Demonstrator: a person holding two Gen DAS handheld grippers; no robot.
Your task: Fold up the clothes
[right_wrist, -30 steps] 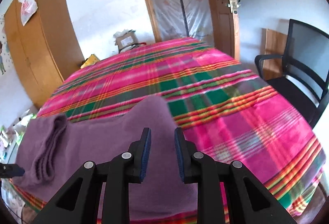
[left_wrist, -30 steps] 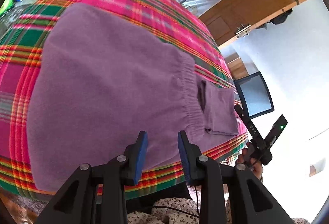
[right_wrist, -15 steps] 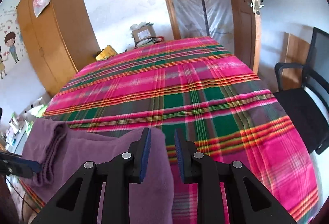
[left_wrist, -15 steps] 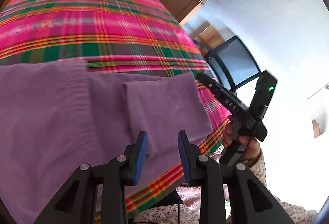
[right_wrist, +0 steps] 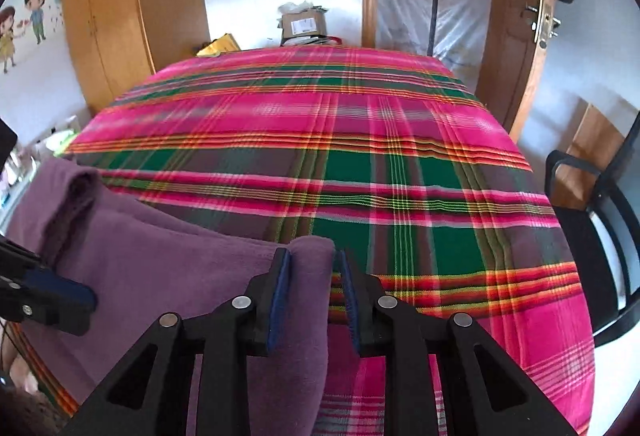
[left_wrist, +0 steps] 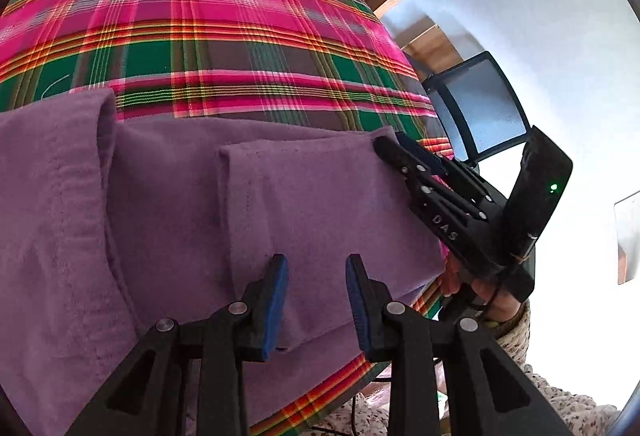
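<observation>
Right wrist view: the right gripper (right_wrist: 310, 290), jaws opening, straddles the purple garment's (right_wrist: 160, 276) corner fold; whether the pads press it is unclear. The left gripper (left_wrist: 316, 296) hangs open, empty, over the cloth near the plaid blanket's (left_wrist: 224, 16) near edge.

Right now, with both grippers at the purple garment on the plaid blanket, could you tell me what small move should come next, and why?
Probably let the right gripper finish releasing and draw it back. Its jaws are opening around the folded corner of the purple garment, which already lies flat on the plaid blanket. The left gripper hovers open over the near edge, holding nothing.

Garment (left_wrist: 168, 204) lies on blanket (left_wrist: 224, 16), chair (right_wrist: 600, 236) beside.
</observation>
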